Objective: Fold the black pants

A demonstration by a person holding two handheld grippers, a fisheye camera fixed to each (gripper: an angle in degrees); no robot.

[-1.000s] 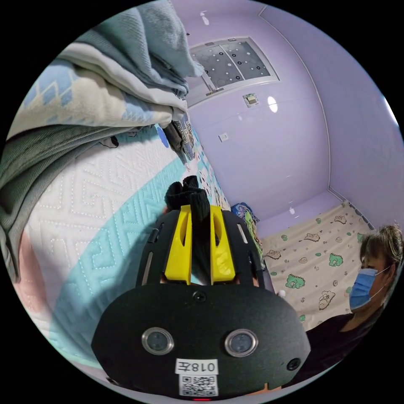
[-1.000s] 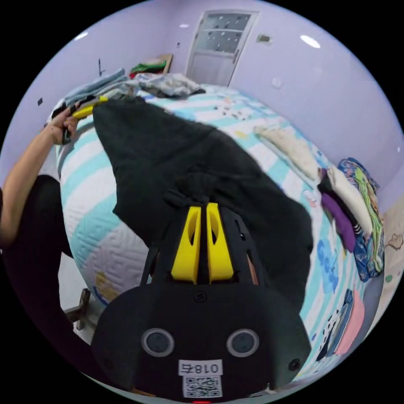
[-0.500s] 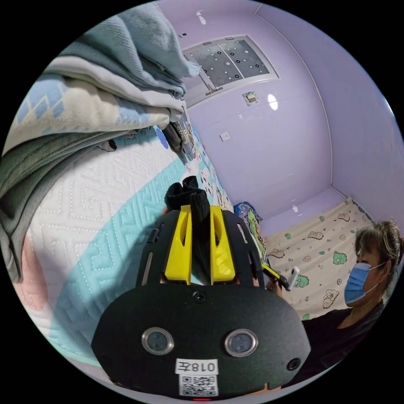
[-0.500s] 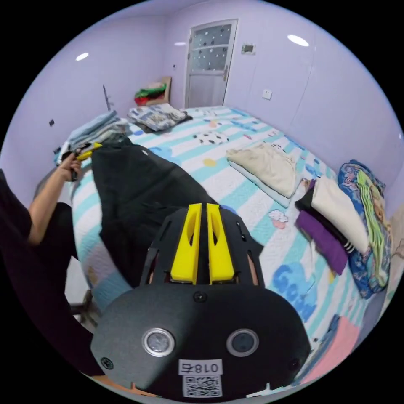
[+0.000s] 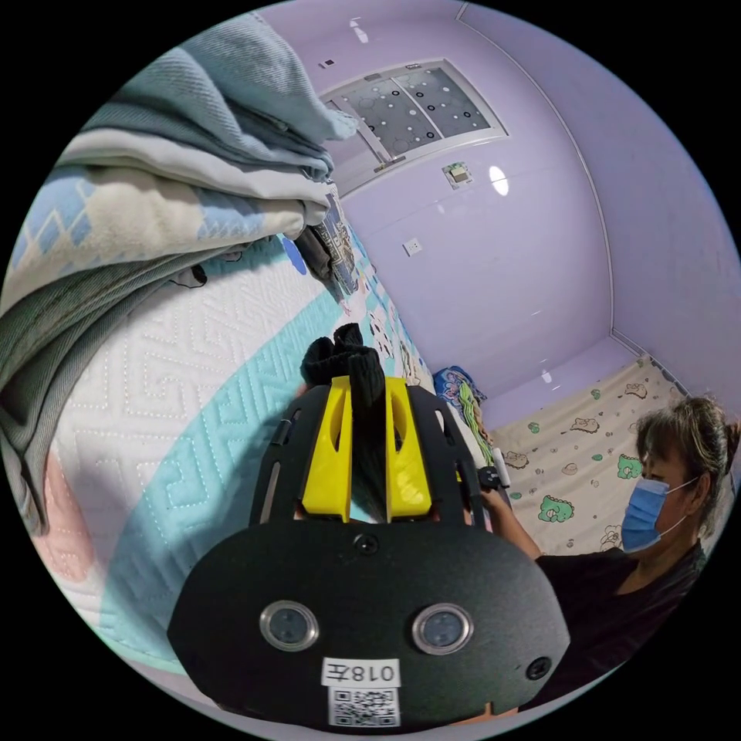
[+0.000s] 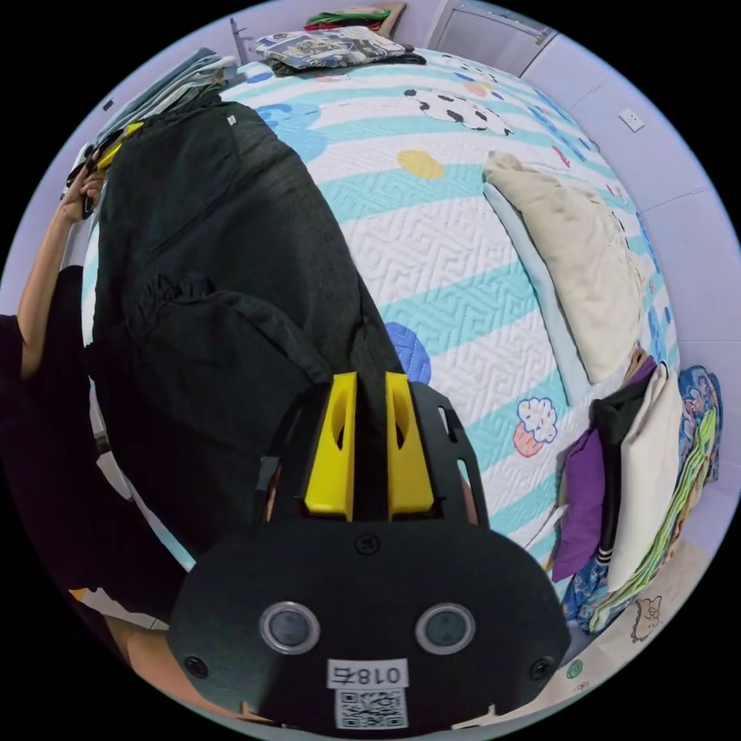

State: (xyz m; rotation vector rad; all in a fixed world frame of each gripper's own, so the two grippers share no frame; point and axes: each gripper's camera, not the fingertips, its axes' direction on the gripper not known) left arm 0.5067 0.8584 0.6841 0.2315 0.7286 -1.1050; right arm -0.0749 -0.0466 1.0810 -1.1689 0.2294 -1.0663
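The black pants lie stretched lengthwise along the near edge of the bed, one end pinched in each pair of tongs, seemingly so the cloth stays taut and flat for a fold. The left tongs are pressed together on a bunched black end near the bed's corner, beside a stack of folded blankets. The right tongs appear clamped on the dark fabric at the opposite end, though the grip itself is hard to make out.
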